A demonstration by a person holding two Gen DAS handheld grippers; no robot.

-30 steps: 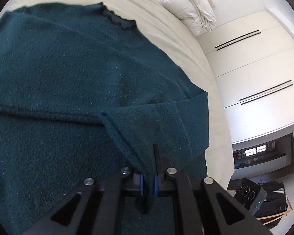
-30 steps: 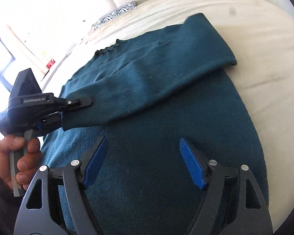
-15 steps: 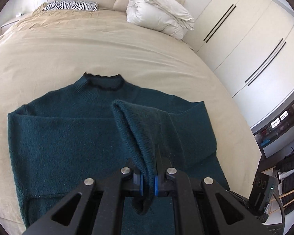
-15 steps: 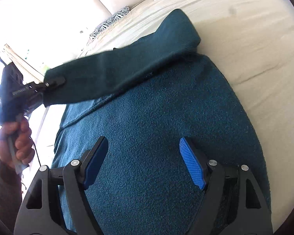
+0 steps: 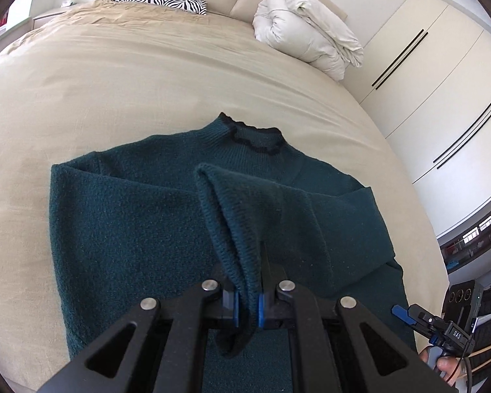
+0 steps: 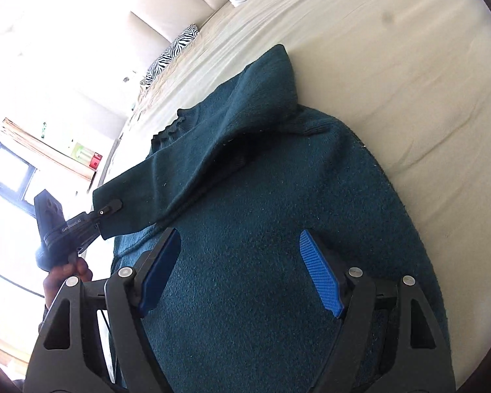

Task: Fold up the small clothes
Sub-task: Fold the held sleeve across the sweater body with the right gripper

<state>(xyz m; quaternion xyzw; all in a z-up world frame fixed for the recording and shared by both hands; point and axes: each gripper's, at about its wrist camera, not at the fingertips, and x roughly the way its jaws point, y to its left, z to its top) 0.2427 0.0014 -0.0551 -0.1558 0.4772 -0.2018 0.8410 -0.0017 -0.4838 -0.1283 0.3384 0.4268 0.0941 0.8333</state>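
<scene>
- The dark green sweater lies flat on the beige bed, its neck toward 12 o'clock in the left wrist view and its body filling the near half.
- The left gripper is clamped tight on the cuff of one sleeve, which hangs lifted off the body in a loose tube, its far end at the shoulder at about 2 o'clock.
- The right gripper hovers over the body with its blue pads spread wide and nothing between them.
- The step in hand looks like laying this sleeve across the chest.
- To do it well, carry the cuff low and level toward 9 o'clock, so the sleeve lies straight from the shoulder without twisting.
- Set the cuff down inside the outline of the body before letting go; a drop from height would likely bunch the knit.
- The free right gripper could press the shoulder fold flat, since thick knit tends to spring back.
</scene>
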